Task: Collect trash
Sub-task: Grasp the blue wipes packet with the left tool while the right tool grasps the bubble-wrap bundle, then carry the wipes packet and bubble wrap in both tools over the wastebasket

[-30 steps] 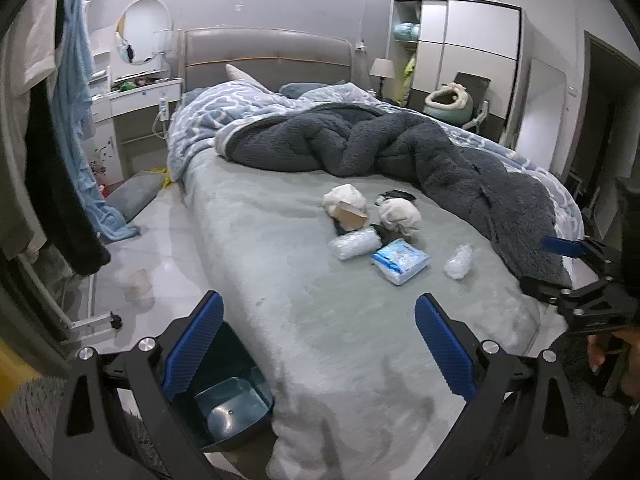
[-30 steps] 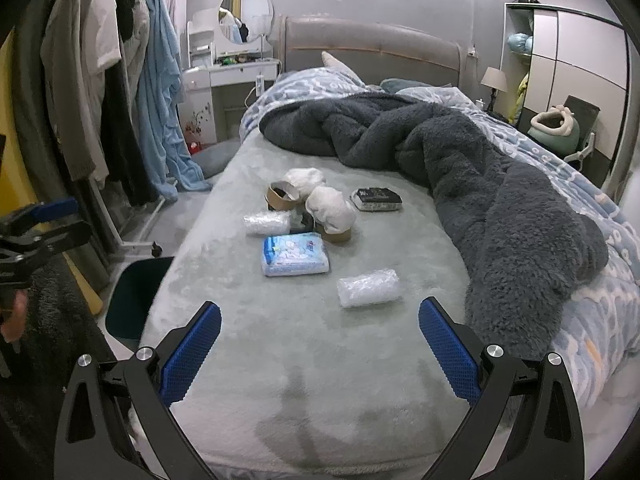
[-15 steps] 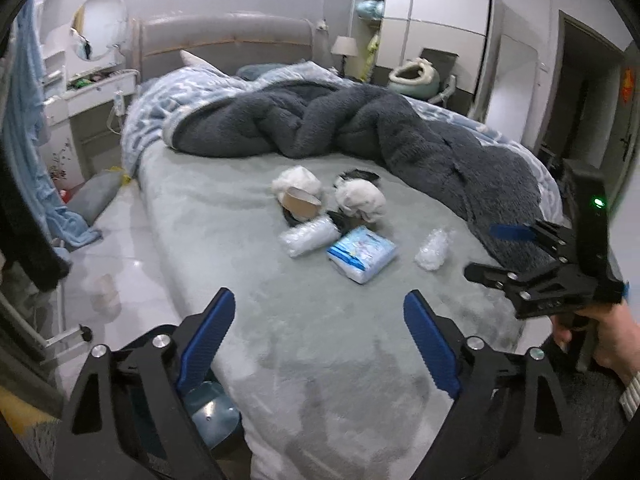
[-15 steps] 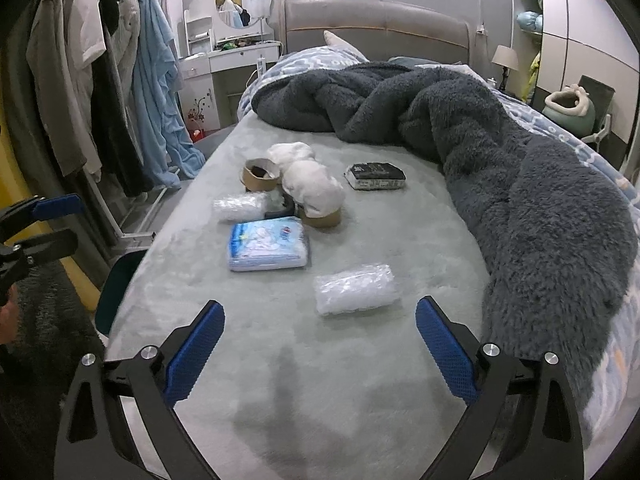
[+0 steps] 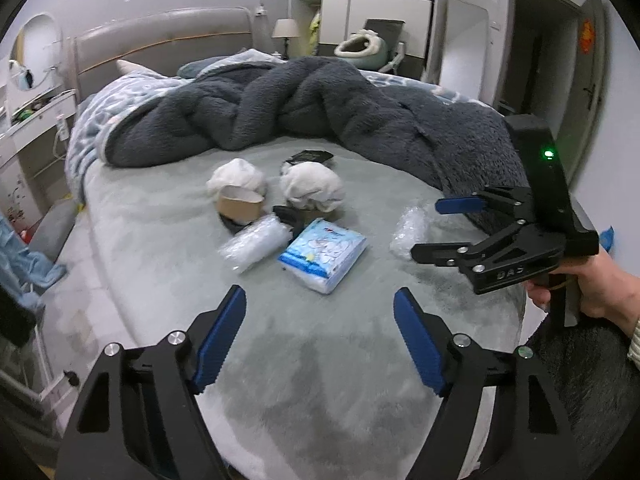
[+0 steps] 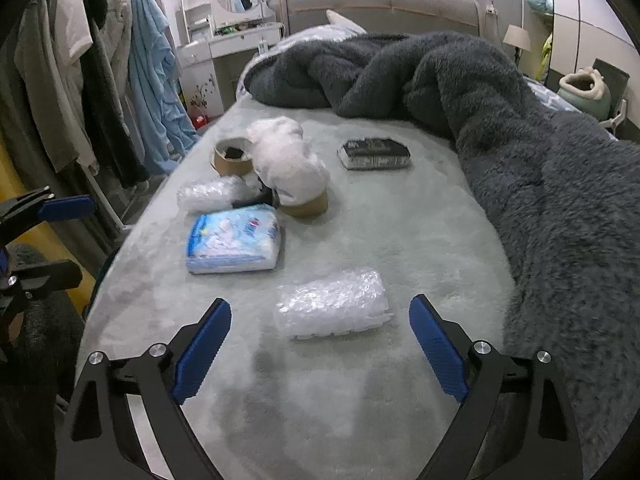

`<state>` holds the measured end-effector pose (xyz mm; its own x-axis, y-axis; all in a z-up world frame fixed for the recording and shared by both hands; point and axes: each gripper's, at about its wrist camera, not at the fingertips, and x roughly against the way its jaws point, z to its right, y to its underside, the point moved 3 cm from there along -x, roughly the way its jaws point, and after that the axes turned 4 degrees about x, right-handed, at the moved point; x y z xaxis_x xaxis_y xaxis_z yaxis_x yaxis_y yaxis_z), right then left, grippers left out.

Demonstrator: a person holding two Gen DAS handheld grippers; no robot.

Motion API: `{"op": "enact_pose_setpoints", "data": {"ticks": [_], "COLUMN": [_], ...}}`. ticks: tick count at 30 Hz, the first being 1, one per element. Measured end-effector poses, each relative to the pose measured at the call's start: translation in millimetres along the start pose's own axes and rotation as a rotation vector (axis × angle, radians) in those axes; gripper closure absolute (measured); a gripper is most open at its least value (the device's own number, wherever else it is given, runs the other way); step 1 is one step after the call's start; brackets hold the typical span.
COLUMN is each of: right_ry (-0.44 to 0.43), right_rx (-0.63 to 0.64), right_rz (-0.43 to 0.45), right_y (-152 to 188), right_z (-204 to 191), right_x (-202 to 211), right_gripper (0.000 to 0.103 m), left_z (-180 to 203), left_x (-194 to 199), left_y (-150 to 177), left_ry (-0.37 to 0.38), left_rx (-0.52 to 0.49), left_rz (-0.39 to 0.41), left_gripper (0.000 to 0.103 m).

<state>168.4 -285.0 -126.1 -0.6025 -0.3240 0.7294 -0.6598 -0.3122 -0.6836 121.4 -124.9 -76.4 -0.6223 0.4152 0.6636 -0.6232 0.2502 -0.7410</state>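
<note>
Trash lies mid-frame on the bed (image 6: 360,380): a bubble-wrap roll (image 6: 334,304) ahead of the right gripper (image 6: 320,354), whose empty fingers are closing, a tissue pack (image 5: 323,254) beyond the left gripper (image 5: 320,340), likewise closing empty, then seemingly tape rolls (image 5: 239,205).

L wrist cam low over bed (image 5: 320,400) foot, tilted down, R wrist cam alongside, nearer, both share tissue pack (image 6: 234,240) mid-frame
</note>
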Motion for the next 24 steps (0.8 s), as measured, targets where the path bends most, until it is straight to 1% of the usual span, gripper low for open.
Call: {"op": "enact_pose_setpoints", "data": {"ticks": [5,7,14,15,17,20,24], "right_ry": [0.004,-0.001,-0.013,-0.013,-0.02,-0.024,-0.038], "right_rx": [-0.007,-0.003,0.006,0.002,-0.009,-0.017,-0.042], "right_rz": [-0.029,-0.035,-0.074,-0.075,-0.074,-0.066,-0.042], "right_y": [-0.3,-0.7,2.2,2.0,1.6,0.1,-2.7], "right_z": [6.3,5.7,4.1,4.9,6.9,7.5,10.3], "right_x": [-13.6,-17.1,-27.8,-28.3,-28.4,-26.2,-21.5], "right_gripper": [0.015,0.019,0.031,0.036,0.039,0.041,0.041], "left_z": [-6.4,-8.9,-15.9,-16.1,-17.7,-17.3,-15.2], "left_x": [-21.8,-30.1,-55.0,-57.6,-65.3,-74.1,-84.3], "left_y": [-4.2,-5.4,-7.8,-8.1,-9.9,-11.5,-13.1], "left_ry": [0.029,0.033,0.061,0.062,0.076,0.079,0.098], "left_rx": [-0.007,-0.008,-0.032,-0.033,-0.032,-0.05,-0.075], "left_rz": [-0.025,-0.037,-0.063,-0.067,-0.073,-0.077,-0.079], "left_gripper": [0.03,0.033,0.033,0.033,0.033,0.033,0.029]}}
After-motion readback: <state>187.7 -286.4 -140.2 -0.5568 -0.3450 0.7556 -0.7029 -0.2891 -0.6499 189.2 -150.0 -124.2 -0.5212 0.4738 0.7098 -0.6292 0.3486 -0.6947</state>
